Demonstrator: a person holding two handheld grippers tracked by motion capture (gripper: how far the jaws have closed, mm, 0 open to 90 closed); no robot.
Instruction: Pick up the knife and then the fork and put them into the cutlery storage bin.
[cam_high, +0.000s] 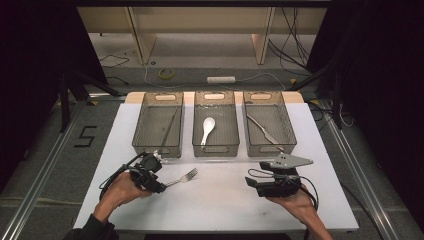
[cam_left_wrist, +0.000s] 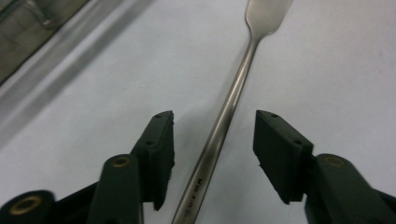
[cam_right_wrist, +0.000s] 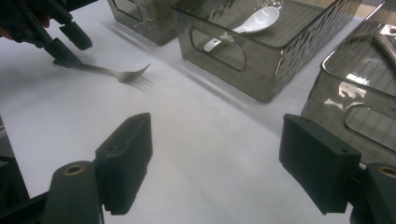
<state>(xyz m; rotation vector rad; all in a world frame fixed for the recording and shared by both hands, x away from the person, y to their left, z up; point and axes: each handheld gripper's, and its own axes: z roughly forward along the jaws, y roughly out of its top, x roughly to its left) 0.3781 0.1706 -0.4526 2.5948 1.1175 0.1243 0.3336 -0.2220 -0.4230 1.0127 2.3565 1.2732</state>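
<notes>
A: Where's the shiny silver metal fork (cam_high: 183, 178) sitting?

B: It's laid flat on the white-topped desk (cam_high: 220, 200), just in front of the left of three smoky see-through plastic bins (cam_high: 158, 125), tines pointed toward the middle. The handle end is straddled by the left claw (cam_left_wrist: 214, 135) — jaws spread apart, one on each side of the handle, and a gap can be seen on both sides, so nothing is gripped.

A: And the other one?

B: The right claw (cam_right_wrist: 215, 158) is held wide open over bare desk, well apart from the fork, with nothing between the jaws. A white ceramic soup spoon (cam_high: 207, 129) is seen in the middle bin (cam_high: 215, 125), and a long silver metal utensil (cam_high: 264, 131) in the right bin (cam_high: 269, 125) — hard to tell exactly what kind.
</notes>
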